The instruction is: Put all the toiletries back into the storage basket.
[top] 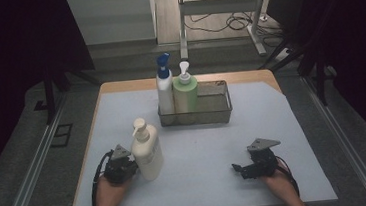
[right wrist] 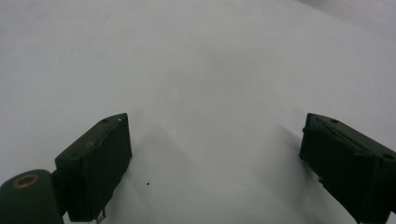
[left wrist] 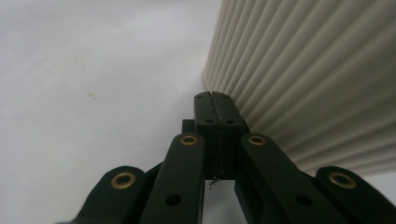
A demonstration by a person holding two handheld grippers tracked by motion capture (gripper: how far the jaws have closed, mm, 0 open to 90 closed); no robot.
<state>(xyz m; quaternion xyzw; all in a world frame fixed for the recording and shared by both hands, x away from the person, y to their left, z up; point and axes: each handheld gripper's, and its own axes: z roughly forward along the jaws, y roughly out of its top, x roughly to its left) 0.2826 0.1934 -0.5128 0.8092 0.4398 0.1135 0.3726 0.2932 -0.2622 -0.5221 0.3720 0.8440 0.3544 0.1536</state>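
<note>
A cream ribbed pump bottle (top: 146, 151) stands upright on the pale mat at the front left. My left gripper (top: 126, 165) rests on the mat just left of it, jaws pressed together with nothing between them; in the left gripper view the shut tips (left wrist: 214, 100) sit right beside the bottle's ribbed wall (left wrist: 317, 79). My right gripper (top: 238, 169) lies on the mat at the front right, open, its two fingers (right wrist: 95, 163) wide apart over bare mat.
A wire mesh basket (top: 219, 111) sits at the table's far middle. It holds a white bottle with a blue pump (top: 164, 84) and a green bottle with a white pump (top: 185, 90) at its left end. Table edges lie close behind both hands.
</note>
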